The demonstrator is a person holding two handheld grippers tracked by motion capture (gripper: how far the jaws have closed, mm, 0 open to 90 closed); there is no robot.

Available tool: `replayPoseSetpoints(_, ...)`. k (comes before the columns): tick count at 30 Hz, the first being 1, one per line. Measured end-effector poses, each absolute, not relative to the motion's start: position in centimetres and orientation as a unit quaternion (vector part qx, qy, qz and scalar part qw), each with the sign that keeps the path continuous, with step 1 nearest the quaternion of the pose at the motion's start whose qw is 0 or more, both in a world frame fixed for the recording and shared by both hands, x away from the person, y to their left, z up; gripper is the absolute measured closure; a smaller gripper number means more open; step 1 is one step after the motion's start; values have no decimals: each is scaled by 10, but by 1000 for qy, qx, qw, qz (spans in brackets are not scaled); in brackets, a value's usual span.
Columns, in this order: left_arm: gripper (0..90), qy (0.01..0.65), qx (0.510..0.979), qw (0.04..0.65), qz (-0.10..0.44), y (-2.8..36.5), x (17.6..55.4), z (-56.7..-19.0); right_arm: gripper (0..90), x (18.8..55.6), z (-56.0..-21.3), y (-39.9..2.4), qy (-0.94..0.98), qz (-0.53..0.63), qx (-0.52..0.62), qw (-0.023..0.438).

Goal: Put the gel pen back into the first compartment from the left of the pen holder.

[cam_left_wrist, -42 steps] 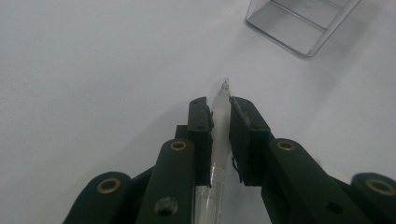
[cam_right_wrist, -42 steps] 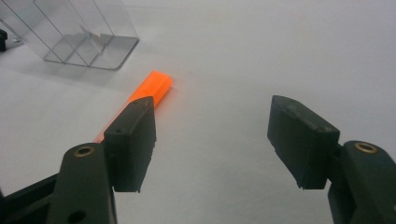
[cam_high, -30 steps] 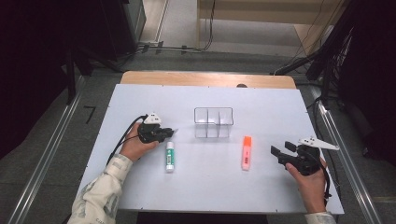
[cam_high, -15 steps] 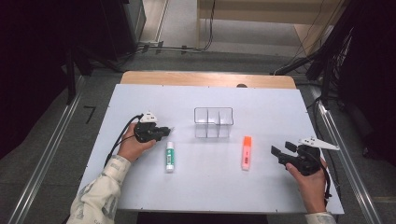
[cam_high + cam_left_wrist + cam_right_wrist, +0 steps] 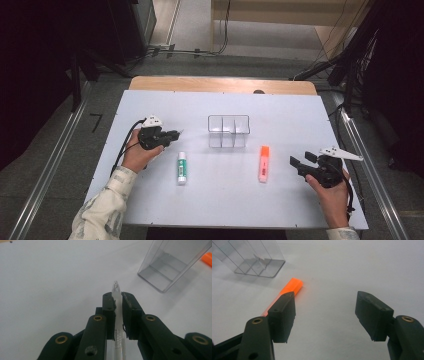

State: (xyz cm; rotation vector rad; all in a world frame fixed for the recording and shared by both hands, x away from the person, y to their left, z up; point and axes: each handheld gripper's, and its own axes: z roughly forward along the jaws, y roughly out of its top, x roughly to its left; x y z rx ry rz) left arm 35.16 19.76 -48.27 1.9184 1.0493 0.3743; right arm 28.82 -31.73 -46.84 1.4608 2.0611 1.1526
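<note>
My left gripper point(image 5: 175, 133) is shut on a thin clear pen point(image 5: 115, 287) and points toward the clear divided box point(image 5: 228, 131). The pen's tip sticks out past the jaws, above the white table, and the box point(image 5: 172, 265) stands ahead to the right. A white glue stick point(image 5: 182, 167) with a green label lies just in front of that hand. My right gripper point(image 5: 299, 160) rests open near the table's right edge. The orange highlighter point(image 5: 263, 163) lies to its left. In the right gripper view the highlighter point(image 5: 293, 285) runs behind the left jaw of the gripper point(image 5: 327, 312), which holds nothing.
The white table point(image 5: 280, 115) sits on a wooden top whose far edge point(image 5: 220, 84) shows. Metal rails point(image 5: 45, 175) run along both sides. Black cables trail from each gripper. Dark equipment stands beyond the table's far corners.
My left gripper has shifted slightly left, away from the glue stick's far end, and now points to the right at the box. The right gripper has not moved.
</note>
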Motion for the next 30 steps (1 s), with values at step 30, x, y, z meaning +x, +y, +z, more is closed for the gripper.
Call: replayPoseSetpoints(30, 816, 427, 732, 509, 153, 167, 332, -450, 312, 288, -470, -295, 747, 417, 493, 157)
